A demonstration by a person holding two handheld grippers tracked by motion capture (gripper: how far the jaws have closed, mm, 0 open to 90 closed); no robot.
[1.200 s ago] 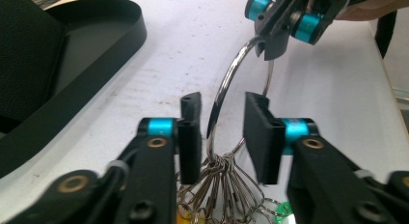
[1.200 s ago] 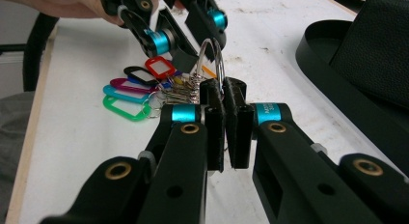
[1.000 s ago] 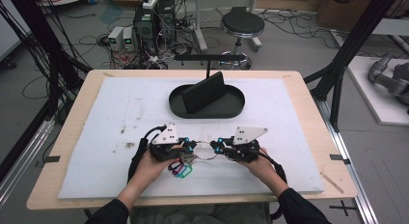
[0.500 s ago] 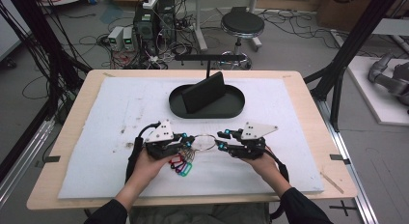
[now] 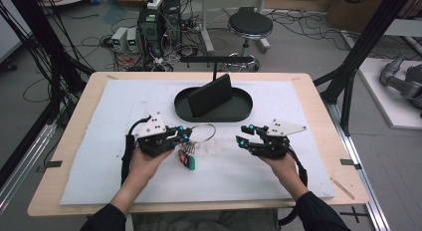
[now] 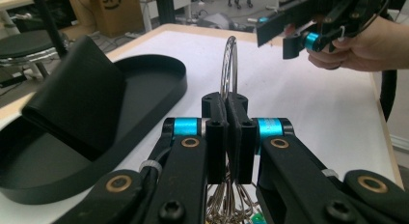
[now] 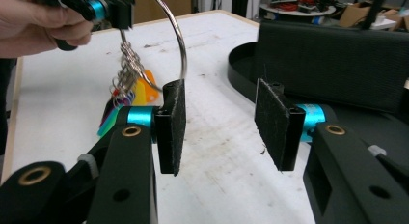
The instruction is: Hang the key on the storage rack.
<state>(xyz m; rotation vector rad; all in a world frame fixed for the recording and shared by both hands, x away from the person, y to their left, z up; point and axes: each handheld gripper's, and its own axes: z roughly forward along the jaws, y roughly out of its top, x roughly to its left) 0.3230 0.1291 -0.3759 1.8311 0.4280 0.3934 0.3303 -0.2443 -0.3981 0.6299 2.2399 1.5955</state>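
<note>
Both grippers sit low over the white mat [image 5: 278,99] on my side of the table. My left gripper [image 5: 185,135] has its jaws pressed together on the big metal ring [image 6: 228,69]; in its own view the wire loop stands up edge-on out of the pinched pads, and smaller rings hang below them. From above, that ring reaches out to the right of the jaw tips, with the bunch of coloured tags [image 5: 186,159] dangling under them and lying against the mat just beside my left hand [image 5: 147,161].

My right gripper [image 5: 243,134] is spread wide and holds nothing. In its own view the two felt-faced pads [image 7: 174,123] stand well apart with bare mat between them, and the ring curves past just behind the left-hand pad; I cannot tell whether the two touch. The other hand and its gripper show at the upper left of that view, with the tags hanging beneath.

Between the two tools lies a clear gap of mat. Beyond them, toward the far edge, rests a black oval tray [image 5: 238,111] with a dark wedge-shaped block [image 5: 209,95] standing tilted in it.
</note>
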